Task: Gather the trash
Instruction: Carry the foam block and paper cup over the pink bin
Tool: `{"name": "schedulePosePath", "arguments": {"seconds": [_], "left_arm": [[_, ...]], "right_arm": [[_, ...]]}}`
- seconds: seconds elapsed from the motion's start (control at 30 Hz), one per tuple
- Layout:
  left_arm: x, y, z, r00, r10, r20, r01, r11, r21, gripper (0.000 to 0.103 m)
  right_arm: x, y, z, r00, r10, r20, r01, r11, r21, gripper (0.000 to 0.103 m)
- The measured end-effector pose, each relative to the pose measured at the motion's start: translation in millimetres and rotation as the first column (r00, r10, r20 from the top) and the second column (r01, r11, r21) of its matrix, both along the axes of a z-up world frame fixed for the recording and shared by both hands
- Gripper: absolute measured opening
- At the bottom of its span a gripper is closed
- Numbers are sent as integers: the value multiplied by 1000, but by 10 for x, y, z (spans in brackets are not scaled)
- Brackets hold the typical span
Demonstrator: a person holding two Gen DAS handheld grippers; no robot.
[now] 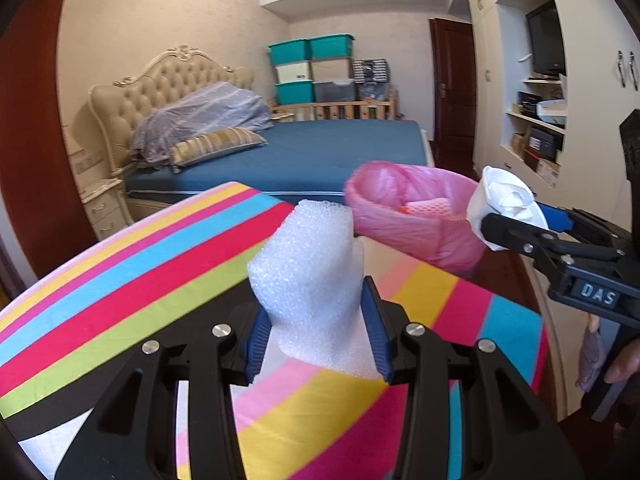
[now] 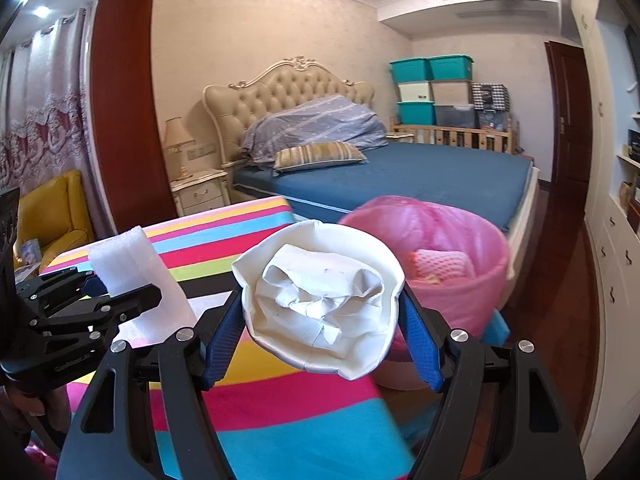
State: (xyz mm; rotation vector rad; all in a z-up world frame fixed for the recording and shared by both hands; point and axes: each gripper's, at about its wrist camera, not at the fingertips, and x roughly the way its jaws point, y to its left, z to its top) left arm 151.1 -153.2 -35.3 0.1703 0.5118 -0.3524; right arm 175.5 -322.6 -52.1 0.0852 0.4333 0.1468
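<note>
My left wrist view looks along its fingers over the striped table [image 1: 120, 280] toward the bed [image 1: 320, 152]. My right view faces likewise from close by. Both share the pink bin [image 2: 460, 248].

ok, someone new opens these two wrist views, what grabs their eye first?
Probably the left gripper clamped on a white foam sheet over the bright rainbow-striped tablecloth. Next, the right gripper squeezing a crushed white paper cup stuffed with crumpled paper. Just beyond the table edge sits a round bin lined with a pink plastic bag, pink mesh trash already inside.
</note>
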Motion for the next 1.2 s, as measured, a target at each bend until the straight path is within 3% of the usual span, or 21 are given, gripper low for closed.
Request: {"name": "schedulePosePath", "arguments": {"seconds": [0.53, 0.87, 1.2], "left_arm": [[596, -635, 244, 986, -161, -46, 155, 982, -106, 42], [1157, -1060, 577, 982, -188, -19, 184, 974, -135, 43], [1550, -1236, 602, 984, -171, -45, 163, 976, -146, 43]], "right_arm": [[224, -707, 165, 996, -85, 20, 86, 995, -45, 70], [678, -930, 321, 996, -89, 28, 90, 995, -54, 70], [1022, -1026, 280, 997, -76, 3, 76, 996, -49, 71]]}}
